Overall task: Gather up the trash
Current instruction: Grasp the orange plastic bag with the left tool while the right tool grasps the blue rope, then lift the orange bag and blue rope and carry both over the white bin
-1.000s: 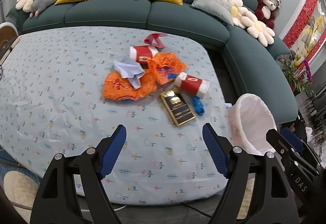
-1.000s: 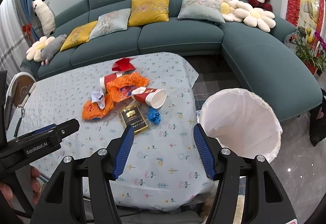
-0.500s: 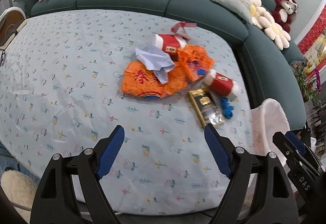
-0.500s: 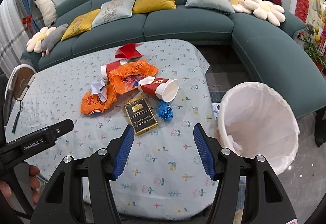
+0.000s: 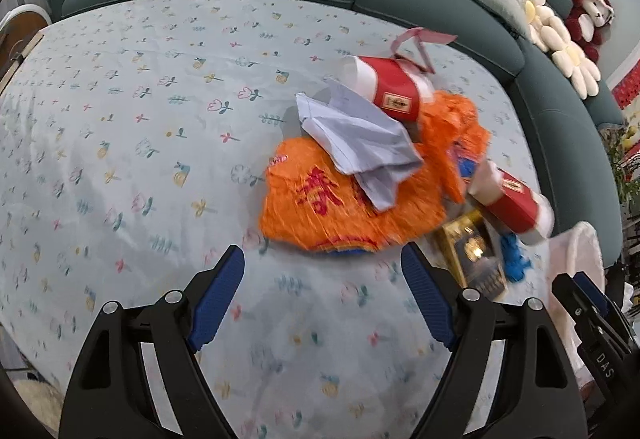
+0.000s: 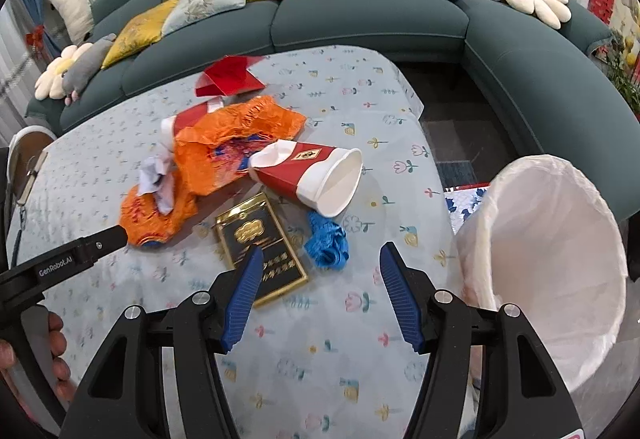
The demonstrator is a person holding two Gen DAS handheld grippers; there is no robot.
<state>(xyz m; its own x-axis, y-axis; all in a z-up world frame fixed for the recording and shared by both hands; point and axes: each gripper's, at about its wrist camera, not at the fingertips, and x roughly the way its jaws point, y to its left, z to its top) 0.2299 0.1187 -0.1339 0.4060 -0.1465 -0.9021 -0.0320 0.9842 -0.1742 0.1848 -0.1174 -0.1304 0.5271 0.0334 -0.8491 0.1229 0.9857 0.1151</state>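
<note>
Now both grippers hang over the trash pile.
The left gripper (image 5: 322, 281) and right gripper (image 6: 320, 279) have released, empty jaws. On the flowery worktop (image 6: 328, 351) lie a crinkly orange plastic bag (image 5: 340, 211), a tipped red paper cup (image 6: 308, 175), a black and gold box (image 6: 260, 239) and a blue crumpled wad (image 6: 326, 239). A white-lined round bin (image 6: 552, 271) stands just beside the worktop.

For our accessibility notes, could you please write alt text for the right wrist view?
The open right gripper hangs empty above a floral tablecloth, over a black-and-gold box and a blue crumpled scrap. Beyond lie a tipped red paper cup and orange wrappers; a lined bin stands right.
</note>
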